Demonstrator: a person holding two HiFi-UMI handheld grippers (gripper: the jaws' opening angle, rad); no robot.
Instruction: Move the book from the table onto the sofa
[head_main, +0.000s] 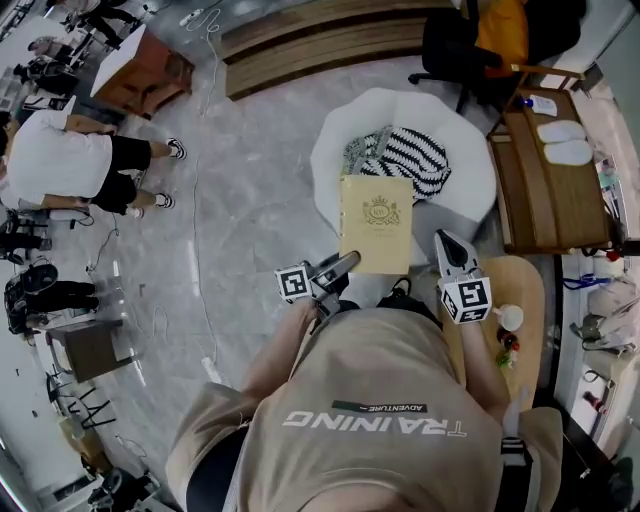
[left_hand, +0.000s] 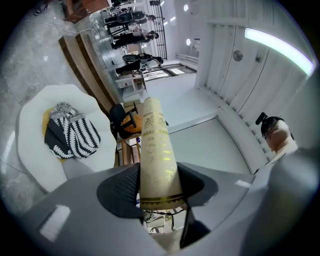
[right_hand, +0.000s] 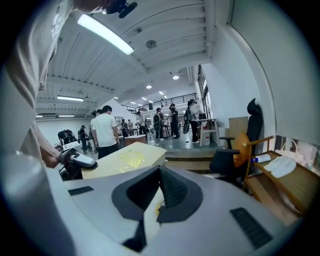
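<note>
- L gripper (head_main: 348, 263): jaws pinch the book (head_main: 376, 222) at its near edge, by the left corner. In the L gripper view the pads sit on both faces and the book (left_hand: 156, 150) sticks out edge-on between them.
- Book: tan cover w/ gold crest, face up and approx. flat in the head view. It is held in the air, off the table (head_main: 527, 285).
- Book vs sofa (head_main: 445, 130): in the head view the book's far end overlaps the white sofa's front rim. Can't tell if it is over the seat yet; no contact seen.
- Sofa seat carries a black/white striped cloth (head_main: 412, 160), which lies beyond the book and apart from it. Same cloth (left_hand: 75, 132) on the sofa (left_hand: 35, 115) shows in the L gripper view.
- R gripper (head_main: 446, 243): to the right of the book, not touching it. In the R gripper view its jaws (right_hand: 160, 175) are pressed together at the tips w/ nothing held.
- R gripper view also shows the book (right_hand: 125, 162) off to its left.
- Round wooden table is at the person's right, behind the R gripper, w/ small items on it.
- Bkgd: a grey floor (head_main: 250, 200) and several people standing at the left.
</note>
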